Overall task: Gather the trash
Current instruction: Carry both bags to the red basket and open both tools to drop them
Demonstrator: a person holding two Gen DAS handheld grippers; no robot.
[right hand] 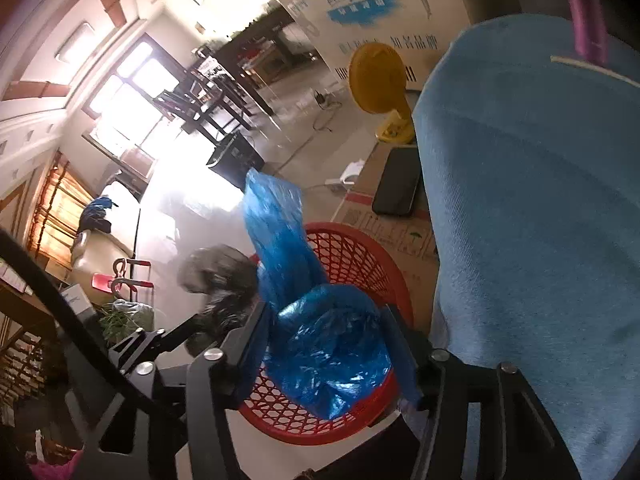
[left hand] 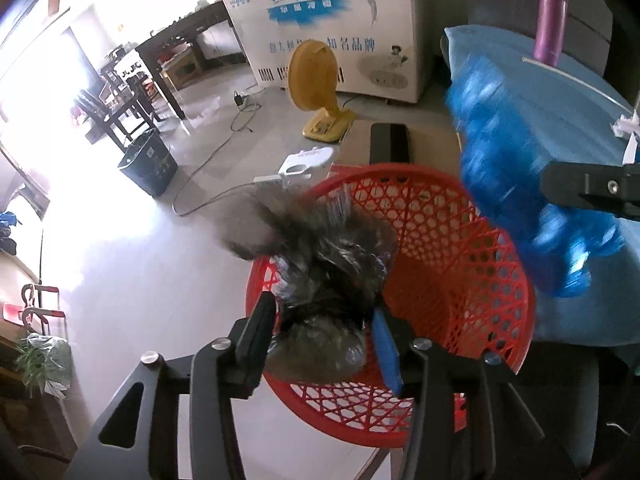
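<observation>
A red mesh basket point(left hand: 460, 280) stands on the floor beside a table with a blue cloth point(left hand: 560, 112); it also shows in the right wrist view point(right hand: 360, 256). My left gripper point(left hand: 324, 316) is shut on a crumpled grey-black plastic bag point(left hand: 320, 252) and holds it over the basket's near rim. My right gripper point(right hand: 328, 324) is shut on a crumpled blue plastic bag point(right hand: 320, 340), held over the basket. The blue bag point(left hand: 512, 168) and the right gripper's finger point(left hand: 592, 188) show blurred at the right in the left wrist view. The grey bag point(right hand: 220, 276) shows left of the blue one.
A cardboard box point(left hand: 356, 144) with a black phone point(left hand: 390, 144) lies behind the basket. A yellow fan point(left hand: 316, 80), a white freezer point(left hand: 340, 20) and a dark bin point(left hand: 148, 164) stand on the floor. A purple flask point(left hand: 552, 20) stands on the blue table.
</observation>
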